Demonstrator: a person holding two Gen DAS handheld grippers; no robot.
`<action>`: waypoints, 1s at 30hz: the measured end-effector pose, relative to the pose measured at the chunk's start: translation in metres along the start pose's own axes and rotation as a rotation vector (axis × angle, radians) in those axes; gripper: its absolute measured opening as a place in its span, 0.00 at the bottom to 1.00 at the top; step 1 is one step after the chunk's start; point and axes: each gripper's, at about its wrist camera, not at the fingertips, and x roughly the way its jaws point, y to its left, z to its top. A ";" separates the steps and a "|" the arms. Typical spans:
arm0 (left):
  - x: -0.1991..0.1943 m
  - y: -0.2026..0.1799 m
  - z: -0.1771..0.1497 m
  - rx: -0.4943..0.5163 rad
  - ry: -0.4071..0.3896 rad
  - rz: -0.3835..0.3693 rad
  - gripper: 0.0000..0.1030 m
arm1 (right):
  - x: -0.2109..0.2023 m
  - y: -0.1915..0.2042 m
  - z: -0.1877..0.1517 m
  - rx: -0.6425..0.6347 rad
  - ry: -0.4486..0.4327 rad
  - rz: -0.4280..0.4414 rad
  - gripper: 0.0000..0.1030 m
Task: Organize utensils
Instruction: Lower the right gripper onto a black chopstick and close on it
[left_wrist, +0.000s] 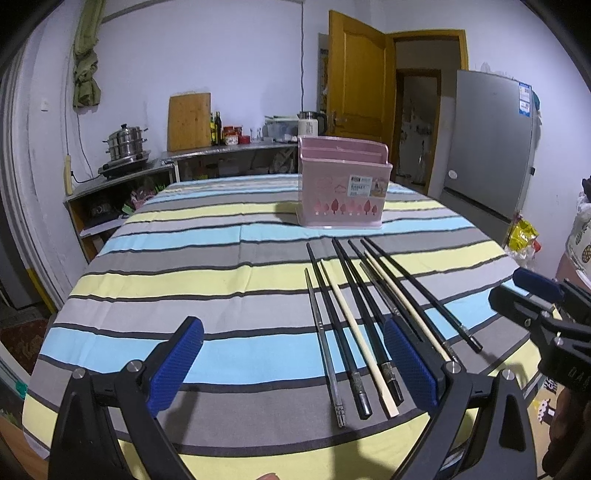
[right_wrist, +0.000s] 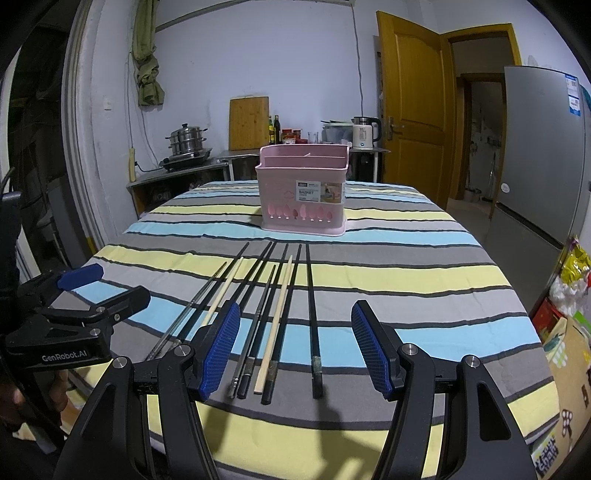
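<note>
Both tongs, left (left_wrist: 291, 363) and right (right_wrist: 293, 350), hung open, empty; closely packed chopsticks (right_wrist: 275, 317) at lower centre risked double grabs.

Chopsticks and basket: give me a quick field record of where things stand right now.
chopsticks: loose row on the striped tablecloth, tips toward the basket
colours: mostly black, two pale wood, some metal
pink basket: upright beyond them, no utensils visible inside
left gripper: open, holding nothing
right gripper: open, above chopstick handles
progress: nothing sorted yet
</note>
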 end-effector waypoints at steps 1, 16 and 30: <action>0.003 -0.001 0.000 0.003 0.009 -0.001 0.97 | 0.002 -0.001 0.000 0.000 0.002 0.000 0.61; 0.082 0.019 0.022 -0.046 0.284 0.000 0.77 | 0.055 -0.018 0.023 -0.005 0.099 0.009 0.61; 0.127 0.014 0.048 -0.076 0.383 -0.068 0.52 | 0.131 -0.034 0.042 0.004 0.279 0.040 0.37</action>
